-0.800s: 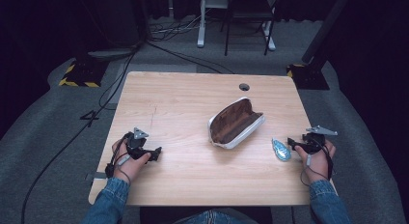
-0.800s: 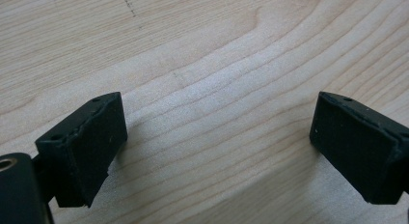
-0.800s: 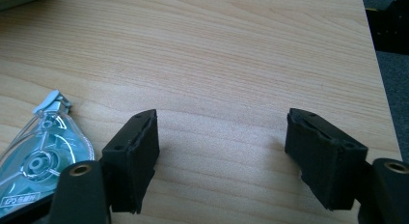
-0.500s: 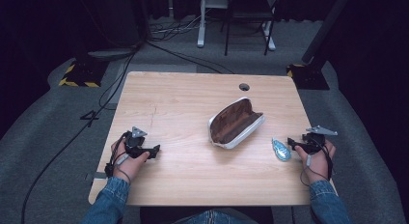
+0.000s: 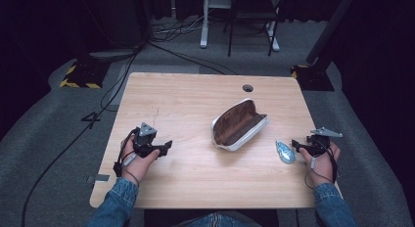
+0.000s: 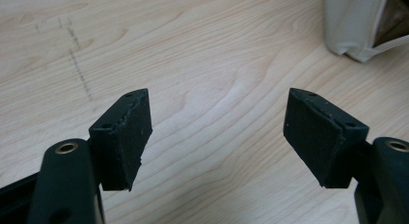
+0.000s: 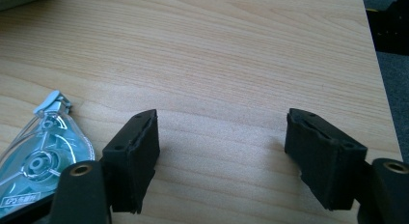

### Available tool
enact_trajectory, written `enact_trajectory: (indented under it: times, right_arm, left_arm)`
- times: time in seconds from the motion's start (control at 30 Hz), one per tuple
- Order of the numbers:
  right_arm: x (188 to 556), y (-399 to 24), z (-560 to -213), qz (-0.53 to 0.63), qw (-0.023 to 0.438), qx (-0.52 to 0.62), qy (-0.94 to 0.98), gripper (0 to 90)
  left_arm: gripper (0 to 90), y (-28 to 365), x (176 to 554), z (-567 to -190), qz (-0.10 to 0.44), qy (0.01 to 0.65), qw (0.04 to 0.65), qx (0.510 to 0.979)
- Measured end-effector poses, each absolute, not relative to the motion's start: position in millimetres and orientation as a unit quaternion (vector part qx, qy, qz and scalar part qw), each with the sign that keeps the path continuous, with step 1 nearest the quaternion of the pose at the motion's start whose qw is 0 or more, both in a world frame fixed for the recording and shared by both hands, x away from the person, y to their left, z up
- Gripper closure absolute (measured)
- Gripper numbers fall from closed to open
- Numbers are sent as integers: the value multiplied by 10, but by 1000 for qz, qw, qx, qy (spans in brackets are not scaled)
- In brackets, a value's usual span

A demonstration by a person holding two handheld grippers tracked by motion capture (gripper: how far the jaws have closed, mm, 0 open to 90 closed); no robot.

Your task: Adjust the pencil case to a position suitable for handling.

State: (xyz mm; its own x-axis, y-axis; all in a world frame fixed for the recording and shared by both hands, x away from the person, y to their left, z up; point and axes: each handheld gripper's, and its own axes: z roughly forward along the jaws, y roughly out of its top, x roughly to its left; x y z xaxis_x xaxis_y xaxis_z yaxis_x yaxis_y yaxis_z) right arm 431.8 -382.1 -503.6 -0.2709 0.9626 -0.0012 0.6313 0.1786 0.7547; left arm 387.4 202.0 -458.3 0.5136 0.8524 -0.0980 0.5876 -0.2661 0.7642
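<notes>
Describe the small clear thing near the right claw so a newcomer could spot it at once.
Start at the wooden table and find the open pouch with the brown lining near its middle. Toward the table's right edge, between the pouch and the right claw, lies a correction tape. It is flat, teardrop-shaped, see-through blue-green plastic with reels inside, far smaller than the pouch.

A light wooden table stands on grey carpet in a dark room. Beyond the table, black cables trail past white desk legs. Left of the table lies a yellow-and-black striped plate.
</notes>
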Motion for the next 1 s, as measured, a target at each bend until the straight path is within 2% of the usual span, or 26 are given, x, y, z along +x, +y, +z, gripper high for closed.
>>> enact_trajectory:
  times: [0.53,0.67,1.0]
  right_arm:
    - [4318,-3821,-5036,330,251,549,726,283]
    - [4318,-3821,-5036,330,251,549,726,283]
    - [4317,-3820,-5036,330,251,549,726,283]
  left_arm:
    - [253,1667,3919,-4367,157,422,437,778]
    - [253,1594,3961,-4328,137,425,451,772]
    - [254,1251,4059,-4247,138,405,460,778]
